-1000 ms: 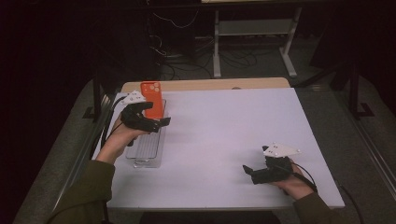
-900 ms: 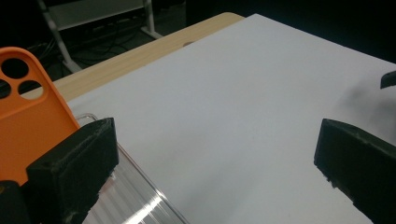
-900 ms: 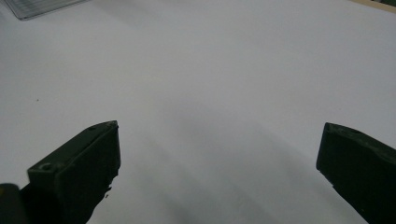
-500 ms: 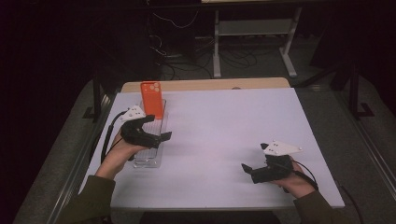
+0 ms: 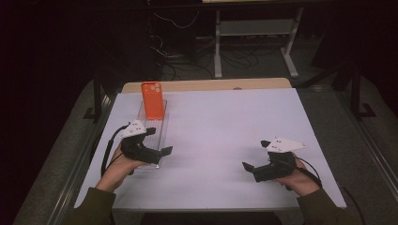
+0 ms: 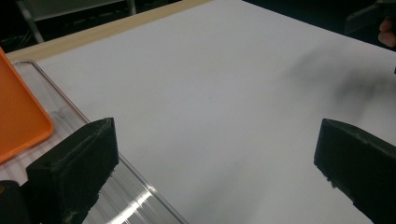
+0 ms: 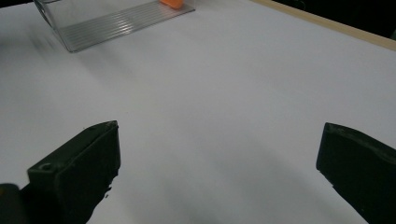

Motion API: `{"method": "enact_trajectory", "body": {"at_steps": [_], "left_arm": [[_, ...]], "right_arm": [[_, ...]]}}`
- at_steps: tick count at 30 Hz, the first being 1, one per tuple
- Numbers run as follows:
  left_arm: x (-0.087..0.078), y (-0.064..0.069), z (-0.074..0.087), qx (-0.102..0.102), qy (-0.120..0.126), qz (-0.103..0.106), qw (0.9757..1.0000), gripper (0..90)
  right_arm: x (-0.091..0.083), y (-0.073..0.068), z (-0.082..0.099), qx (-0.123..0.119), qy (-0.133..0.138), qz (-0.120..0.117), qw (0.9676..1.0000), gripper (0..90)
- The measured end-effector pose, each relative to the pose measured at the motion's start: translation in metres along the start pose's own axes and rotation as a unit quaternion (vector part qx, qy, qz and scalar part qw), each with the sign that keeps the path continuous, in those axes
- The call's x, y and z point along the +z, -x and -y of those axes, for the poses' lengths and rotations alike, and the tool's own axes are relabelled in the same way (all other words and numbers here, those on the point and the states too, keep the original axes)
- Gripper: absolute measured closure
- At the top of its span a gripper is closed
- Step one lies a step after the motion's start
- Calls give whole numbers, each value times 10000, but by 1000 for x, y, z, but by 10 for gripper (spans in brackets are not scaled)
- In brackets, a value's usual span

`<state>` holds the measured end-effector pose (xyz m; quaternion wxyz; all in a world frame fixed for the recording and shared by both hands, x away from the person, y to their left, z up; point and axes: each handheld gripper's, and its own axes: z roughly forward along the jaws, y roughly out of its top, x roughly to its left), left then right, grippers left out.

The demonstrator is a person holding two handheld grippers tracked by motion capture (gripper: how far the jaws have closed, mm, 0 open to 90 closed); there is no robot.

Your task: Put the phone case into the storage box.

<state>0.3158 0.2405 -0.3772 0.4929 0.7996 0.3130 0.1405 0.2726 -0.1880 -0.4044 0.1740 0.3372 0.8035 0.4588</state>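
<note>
A dim room with cables and a metal stand lies behind the white-covered desk [image 5: 225, 136] at which you sit. An orange phone case [image 5: 153, 100] stands tilted at the far end of a clear plastic tray [image 5: 159, 126], which lies along the left side of the desk; from the left gripper view, the case's rounded corner [image 6: 18, 121] sits inside the tray's ridged floor [image 6: 126, 200]. Your left hand-held gripper [image 5: 159, 149] hovers over the near end of that tray, well short of the case, its jaws spread wide with nothing between them; one jaw hangs above the tray's edge, the other above bare desk. Your right hand-held gripper [image 5: 253, 165] sits near the desk's front right, well apart from the tray, jaws likewise spread and empty, pointing left across the open white surface. From the right gripper view, the tray [image 7: 116, 21] lies far off, with a sliver of the case [image 7: 173, 3] at its end.
</note>
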Motion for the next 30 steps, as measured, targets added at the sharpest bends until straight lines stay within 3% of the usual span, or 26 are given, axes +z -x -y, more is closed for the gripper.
{"method": "enact_trajectory", "body": {"at_steps": [12,14,17,30], "left_arm": [[-7,5,24,-21,94,14,10000,0],[-9,4,27,61,106,-6,9999,0],[-10,4,31,-7,121,61,9999,0],[-9,2,34,-43,98,98,9999,0]], "right_arm": [[-3,1,-3,3,48,-49,10000,0],[-4,2,-3,19,61,-54,10000,0],[-5,2,-4,25,83,-51,9999,0],[-5,3,-3,46,87,-43,9999,0]]}}
